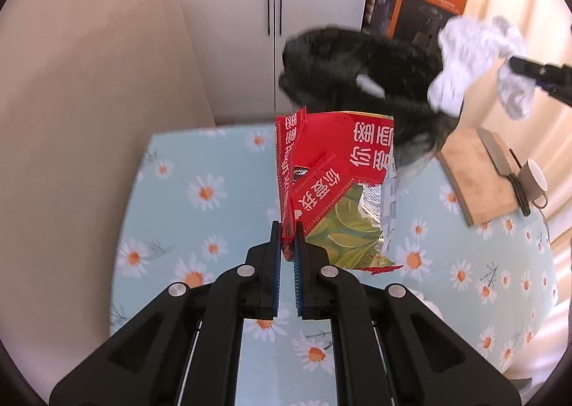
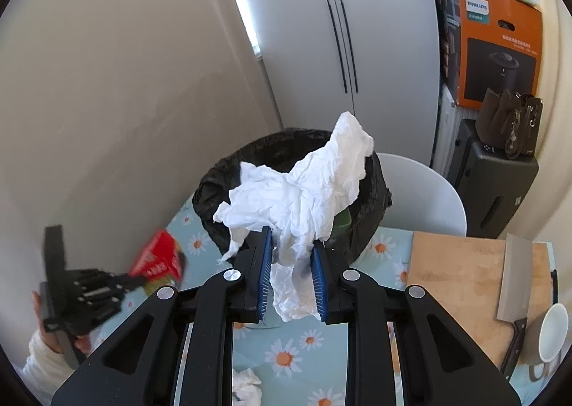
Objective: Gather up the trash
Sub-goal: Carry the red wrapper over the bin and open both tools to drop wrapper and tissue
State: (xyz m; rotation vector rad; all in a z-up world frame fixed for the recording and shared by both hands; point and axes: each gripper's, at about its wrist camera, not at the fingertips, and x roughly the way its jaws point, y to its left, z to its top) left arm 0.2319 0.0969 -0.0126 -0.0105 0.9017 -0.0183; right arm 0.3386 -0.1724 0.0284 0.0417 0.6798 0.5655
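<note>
My left gripper is shut on a torn red and green snack wrapper and holds it above the daisy-print table, in front of the black-lined trash bin. My right gripper is shut on crumpled white tissue and holds it just in front of the bin. In the left wrist view the tissue hangs at the bin's right edge from the right gripper. In the right wrist view the left gripper with the wrapper is at the lower left, blurred.
A wooden cutting board with a cleaver and a grey mug lie at the table's right. Another crumpled tissue lies on the table below my right gripper. A white chair, a cabinet and boxes stand behind.
</note>
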